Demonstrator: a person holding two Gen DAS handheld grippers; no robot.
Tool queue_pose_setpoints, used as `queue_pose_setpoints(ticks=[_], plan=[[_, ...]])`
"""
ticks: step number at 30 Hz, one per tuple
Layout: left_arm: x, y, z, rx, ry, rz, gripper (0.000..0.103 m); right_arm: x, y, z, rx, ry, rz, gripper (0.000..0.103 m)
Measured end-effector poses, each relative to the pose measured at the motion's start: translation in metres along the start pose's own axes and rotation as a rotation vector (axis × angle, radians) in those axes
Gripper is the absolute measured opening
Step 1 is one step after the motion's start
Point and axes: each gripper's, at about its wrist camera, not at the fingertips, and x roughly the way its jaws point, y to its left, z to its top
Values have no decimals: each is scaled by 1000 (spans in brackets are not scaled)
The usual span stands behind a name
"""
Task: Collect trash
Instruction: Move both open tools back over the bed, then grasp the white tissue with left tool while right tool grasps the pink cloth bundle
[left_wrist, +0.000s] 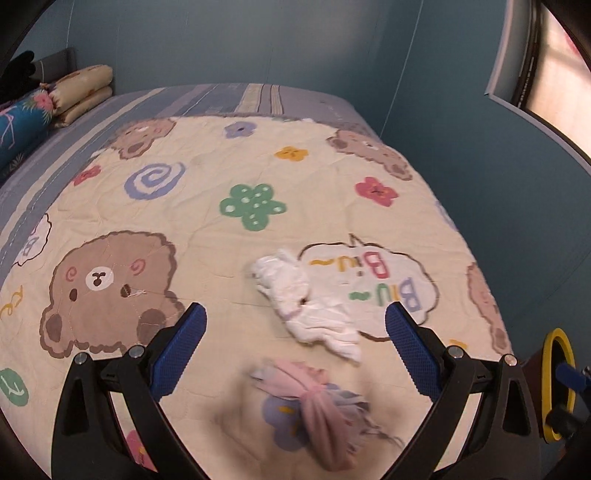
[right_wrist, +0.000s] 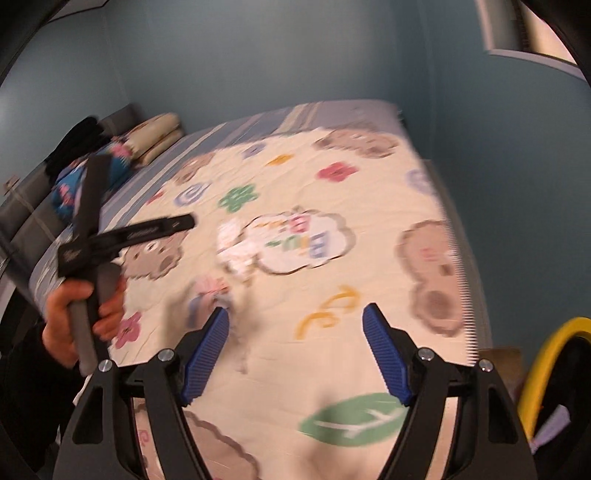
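A bedroom clean-up at the pick-up stage: two scraps of trash lie on a cartoon-bear quilt (left_wrist: 207, 236) and neither has been lifted.

On the left side of the left wrist view, a folded blanket (left_wrist: 83, 92) and a floral pillow (left_wrist: 22, 122) sit by the headboard. Lower down, the left gripper (left_wrist: 295, 347) hovers over the quilt with its blue pads spread wide and nothing between them. A crumpled pink wrapper (left_wrist: 317, 410), blurred in this view, lies directly ahead of it, low between the two fingers. Just beyond sits a wad of white tissue (left_wrist: 306, 299), overlapping the edge of the "Biu" speech bubble (left_wrist: 384, 280) printed on the cover. At the far right, a yellow-rimmed bin (left_wrist: 559, 384) stands beside the bed.

The right wrist view is smeared. The person's left hand (right_wrist: 79, 321) grips the other tool's handle at the left; the right gripper (right_wrist: 295, 343) is likewise spread and empty, with the pink scrap just off its left pad. The bin's rim (right_wrist: 550, 354) shows at right.

The step in hand appears to be the first grab. The wrapper looks the likelier target for the left tool: the pads need to drop onto it and close on it without pinching the quilt, then carry it right to the bin. Both scraps look light and easily pushed aside by a glancing touch.
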Motion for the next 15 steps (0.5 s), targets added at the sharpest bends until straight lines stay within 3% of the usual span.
queue_pose_setpoints(ticks=[9, 15], plan=[[54, 30, 6, 27, 63, 15, 93, 76, 44, -3, -40, 136, 92, 72], [87, 36, 15, 24, 102, 10, 93, 115, 55, -4, -33, 194, 96, 72]])
